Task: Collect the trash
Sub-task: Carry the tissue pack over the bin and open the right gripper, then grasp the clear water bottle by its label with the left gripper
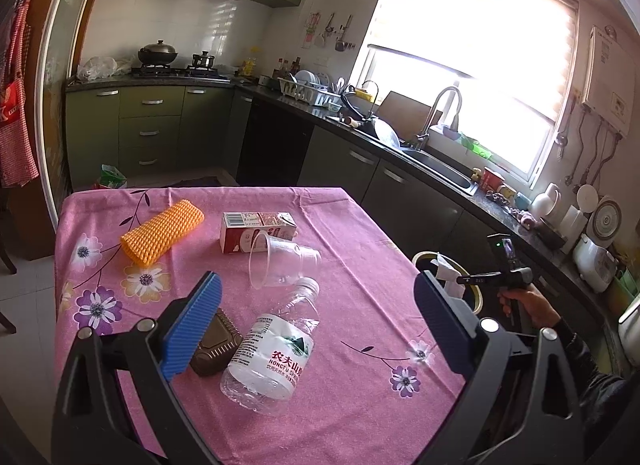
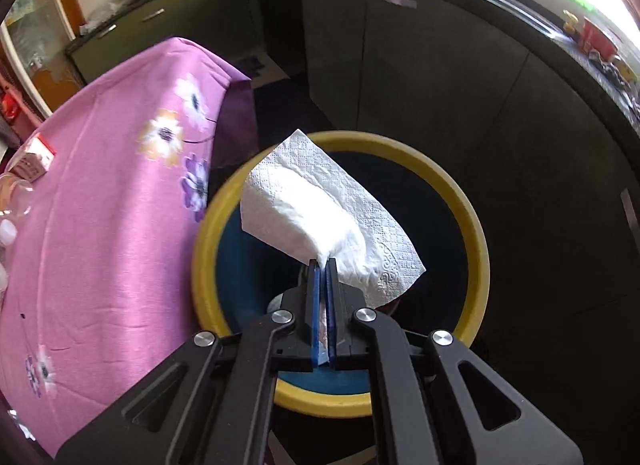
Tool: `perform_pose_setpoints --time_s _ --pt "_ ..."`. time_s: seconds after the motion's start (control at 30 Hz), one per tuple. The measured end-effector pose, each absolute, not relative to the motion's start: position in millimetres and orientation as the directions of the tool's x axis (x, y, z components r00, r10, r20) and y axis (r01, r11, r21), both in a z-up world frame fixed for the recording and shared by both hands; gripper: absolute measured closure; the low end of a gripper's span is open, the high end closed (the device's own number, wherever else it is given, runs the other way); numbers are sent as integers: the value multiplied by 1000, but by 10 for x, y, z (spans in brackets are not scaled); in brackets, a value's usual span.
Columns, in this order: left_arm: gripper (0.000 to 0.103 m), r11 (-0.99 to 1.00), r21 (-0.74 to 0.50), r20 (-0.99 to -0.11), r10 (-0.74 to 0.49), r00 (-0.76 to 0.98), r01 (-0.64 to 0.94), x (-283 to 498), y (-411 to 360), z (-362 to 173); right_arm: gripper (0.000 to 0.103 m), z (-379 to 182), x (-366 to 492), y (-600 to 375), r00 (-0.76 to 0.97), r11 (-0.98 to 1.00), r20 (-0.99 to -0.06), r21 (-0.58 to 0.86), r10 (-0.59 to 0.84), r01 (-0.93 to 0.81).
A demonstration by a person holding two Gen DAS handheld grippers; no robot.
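Note:
My right gripper (image 2: pixel 323 263) is shut on a white paper napkin (image 2: pixel 320 209) and holds it over the open mouth of a yellow-rimmed bin (image 2: pixel 478 249) beside the table. The bin (image 1: pixel 424 255), the napkin (image 1: pixel 448 273) and the right gripper (image 1: pixel 466 279) also show in the left wrist view. My left gripper (image 1: pixel 318 301) is open above the pink floral tablecloth (image 1: pixel 360 385). Between its fingers lie a crushed clear water bottle (image 1: pixel 276 345), a brown plastic tray (image 1: pixel 216 341), a clear plastic cup (image 1: pixel 280 261), a milk carton (image 1: pixel 256 231) and an orange foam net (image 1: pixel 162 231).
The table's right edge (image 2: pixel 216 137) stands close to the bin. Dark green kitchen cabinets (image 1: pixel 412 201) and a counter with a sink (image 1: pixel 444 169) run behind. A green-and-red bag (image 1: pixel 110 177) stands on the floor beyond the table's far end.

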State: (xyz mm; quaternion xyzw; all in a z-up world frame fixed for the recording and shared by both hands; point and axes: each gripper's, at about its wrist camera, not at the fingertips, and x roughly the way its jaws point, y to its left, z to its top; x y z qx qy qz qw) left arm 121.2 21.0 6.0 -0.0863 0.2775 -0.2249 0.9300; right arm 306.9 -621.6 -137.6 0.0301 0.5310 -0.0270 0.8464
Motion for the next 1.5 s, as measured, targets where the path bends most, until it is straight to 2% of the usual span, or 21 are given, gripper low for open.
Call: perform_pose_setpoints --time_s 0.03,0.07,0.13,0.37,0.47,0.67,0.87,1.3,1.5 --pt "11 884 -283 -479 -466 744 372 1213 205 67 90 -1448 3091 -6253 421 996 -907 21 -19 91" --pt "11 885 -280 -480 -465 744 373 1216 206 68 73 -1506 3104 -6301 412 994 -911 21 -24 105" --pt "10 886 -276 -483 -464 743 374 1217 202 73 60 -1525 3073 -6337 420 993 -907 12 -40 121" --pt "7 866 -295 -490 -500 714 404 1238 202 30 52 -1195 2727 -6165 512 995 -858 18 -37 101" --pt "7 853 -272 -524 -519 675 445 1284 144 -64 50 -1057 2622 -5992 539 997 -842 29 -12 68" --pt "7 848 -117 -662 -455 596 517 1453 -100 -370 49 -1017 2506 -5705 551 999 -834 48 39 2" --pt "7 800 -108 -767 -446 462 591 1768 -267 -683 48 -1056 2535 -5431 541 997 -837 57 77 -55" --pt "7 792 -49 -877 -325 353 608 2183 -484 -1031 47 -1129 2513 -5266 520 992 -846 73 115 -101" --pt "18 786 -25 -911 -272 309 618 2186 -568 -1195 46 -1141 2513 -5237 515 991 -849 78 123 -109"
